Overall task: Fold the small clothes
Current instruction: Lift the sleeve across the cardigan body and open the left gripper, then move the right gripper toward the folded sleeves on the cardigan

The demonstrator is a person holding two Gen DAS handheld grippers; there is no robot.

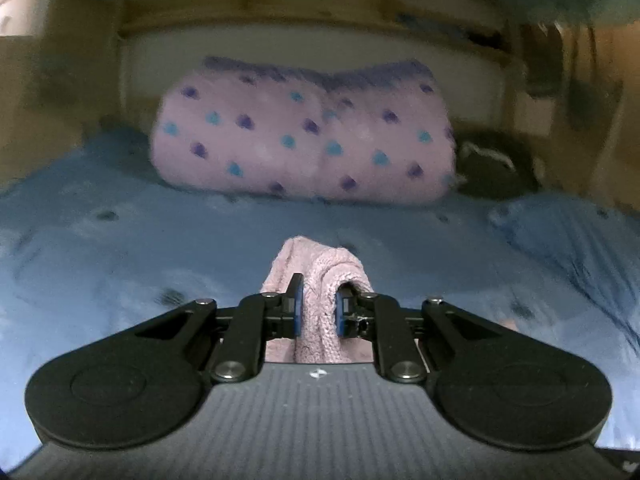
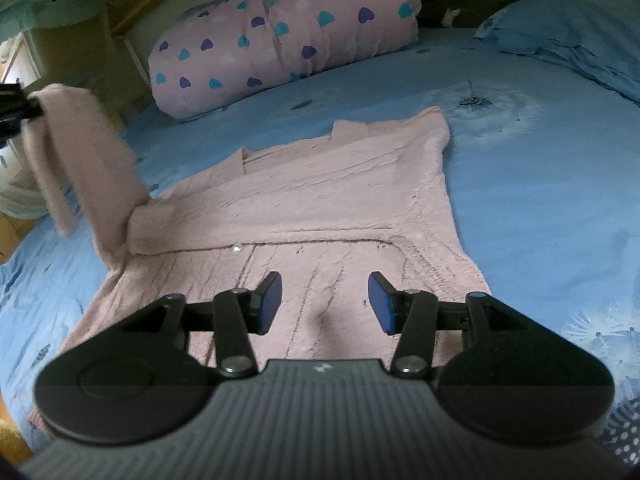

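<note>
A pink knit cardigan (image 2: 304, 208) lies flat on the bed (image 2: 540, 184), its body running away from the right tongs (image 2: 324, 304) toward the spotted duvet roll (image 2: 280, 40) at the head. One sleeve (image 2: 92, 160) stands up off the cardigan's left edge, held aloft at its cuff by the left tongs (image 1: 318, 312), which are closed on a bunch of the pink knit. In the right wrist view, the left tongs (image 2: 16, 108) sit far out to the left of the body, so the sleeve's long axis runs up and outward from the shoulder. The fold probably turns on that: the sleeve would need to swing rightward across the body, and the left hand alone has it. The right tongs stand open and empty just over the near hem, pressing nothing, well placed to pin the cloth if it drags.
</note>
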